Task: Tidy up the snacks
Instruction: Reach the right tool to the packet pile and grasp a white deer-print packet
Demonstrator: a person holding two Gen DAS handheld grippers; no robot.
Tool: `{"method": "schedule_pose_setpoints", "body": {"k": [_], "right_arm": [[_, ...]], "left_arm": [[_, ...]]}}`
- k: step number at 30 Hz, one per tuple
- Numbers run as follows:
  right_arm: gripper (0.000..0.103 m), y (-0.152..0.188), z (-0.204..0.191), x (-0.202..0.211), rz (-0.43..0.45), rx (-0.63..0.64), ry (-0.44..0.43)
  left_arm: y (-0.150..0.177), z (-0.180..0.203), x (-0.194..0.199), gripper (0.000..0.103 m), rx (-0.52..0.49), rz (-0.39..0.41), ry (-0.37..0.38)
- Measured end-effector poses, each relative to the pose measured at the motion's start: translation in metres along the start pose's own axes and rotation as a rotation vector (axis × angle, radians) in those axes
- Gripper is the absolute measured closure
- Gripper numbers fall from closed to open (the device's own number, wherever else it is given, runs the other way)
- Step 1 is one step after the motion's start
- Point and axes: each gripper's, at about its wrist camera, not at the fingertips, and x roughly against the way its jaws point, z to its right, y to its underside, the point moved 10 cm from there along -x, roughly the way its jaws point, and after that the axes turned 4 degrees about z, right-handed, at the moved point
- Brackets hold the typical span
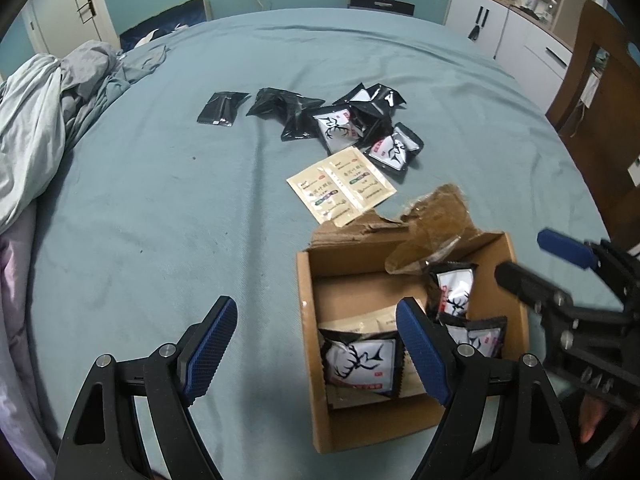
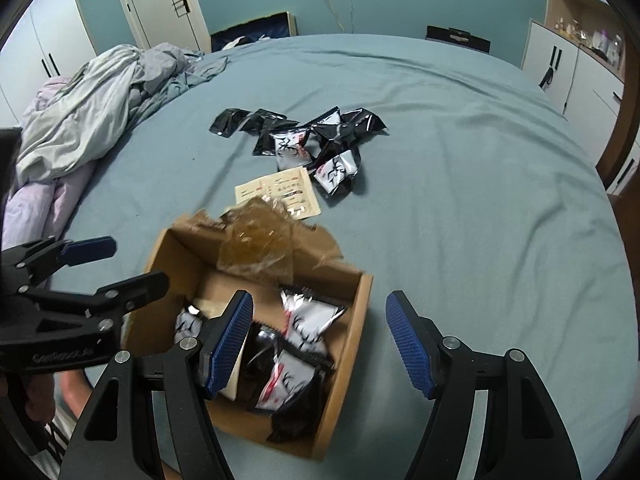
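crumpled bedding (image 1: 44, 112) is heaped at the upper left of the left wrist view, soft grey and pale cloth bunched on the teal bed sheet (image 1: 140, 220), which is otherwise flat and lightly creased. lower in that frame the left gripper (image 1: 316, 352) is seen with its fingers spread wide and nothing between them, the ribbed blue pads bare. towards the middle, a loose pile of snack packets (image 1: 340, 120) is scattered on the sheet: glossy black foil pillows, some showing a white face with an antler print. just below them a flat beige twin sachet (image 1: 342, 184) lies beside the torn flap of the cardboard box (image 1: 308, 320). the box is open-topped, matt brown, with crinkled clear film (image 1: 432, 216) at its far edge, and several packets (image 1: 360, 364) are already inside. at the right of the frame the right gripper (image 2: 320, 340) is held above the box rim, its fingers apart and empty.

the step in hand is judged to be a return for another packet. a reach to the pile is called for next, with a light pinch, since the foil is slippery and puffy.
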Motion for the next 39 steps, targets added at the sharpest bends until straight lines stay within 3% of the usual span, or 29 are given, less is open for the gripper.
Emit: {"method": "schedule_pose_setpoints", "body": {"k": [7, 17, 23, 31, 33, 35, 39], "right_arm": [[0.035, -0.038, 0.01, -0.022, 0.005, -0.017, -0.032], [0.035, -0.075, 0.034, -0.095, -0.081, -0.011, -0.01], [0.035, -0.086, 0.043, -0.147, -0.156, -0.052, -0.055], [0.035, -0.098, 0.032, -0.188, -0.187, 0.021, -0.046], [0.042, -0.103, 0.033, -0.191, -0.17, 0.025, -0.039], [0.058, -0.103, 0.034, -0.191, -0.167, 0.006, -0.061], [0.07, -0.099, 0.032, -0.191, -0.171, -0.03, -0.132]], "left_arm": [[-0.007, -0.006, -0.01, 0.02, 0.008, -0.017, 0.002], [-0.014, 0.0, -0.014, 0.02, 0.026, -0.042, 0.072], [-0.015, -0.003, -0.016, 0.02, 0.043, -0.053, 0.094], [-0.017, -0.016, -0.025, 0.02, 0.077, -0.073, 0.088], [-0.017, -0.018, -0.026, 0.02, 0.084, -0.075, 0.09], [-0.018, -0.02, -0.027, 0.02, 0.085, -0.073, 0.083], [-0.022, -0.024, -0.026, 0.02, 0.082, -0.059, 0.07]]}}
